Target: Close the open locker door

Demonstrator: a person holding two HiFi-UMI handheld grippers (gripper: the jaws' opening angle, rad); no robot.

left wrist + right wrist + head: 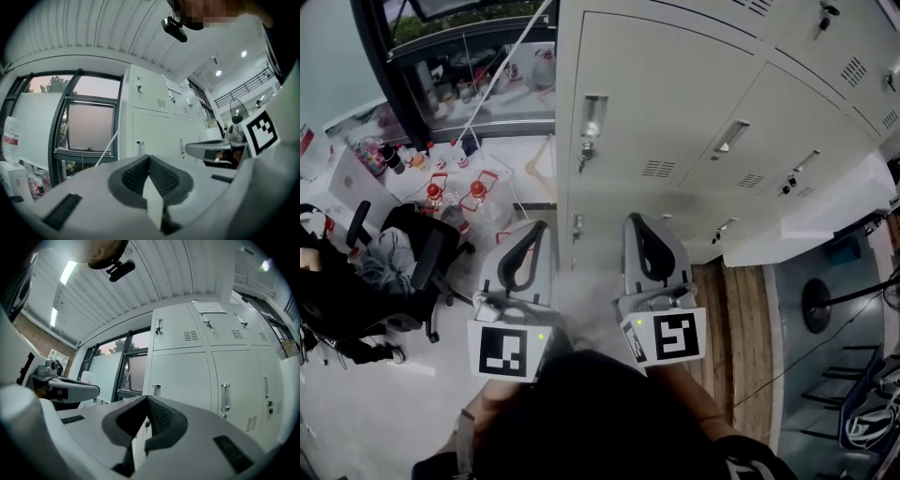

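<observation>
A bank of pale grey metal lockers was seen standing on a light grey floor, with a strip of brown wooden planks laid along the floor's right edge. A dark-framed window was set in the wall to the left of the bank. Below it, near the floor's left edge, a black office chair and some clear red-capped bottles were gathered. Towards the right end of the bank a pale grey panel, apparently the open locker door, was seen jutting out from the row of shut fronts.

The left gripper and the right gripper were held side by side in front of the bank, short of it, and pointed at the shut doors. Both were well apart from the jutting panel. The jaws of each were pressed together, and nothing was held in either.
</observation>
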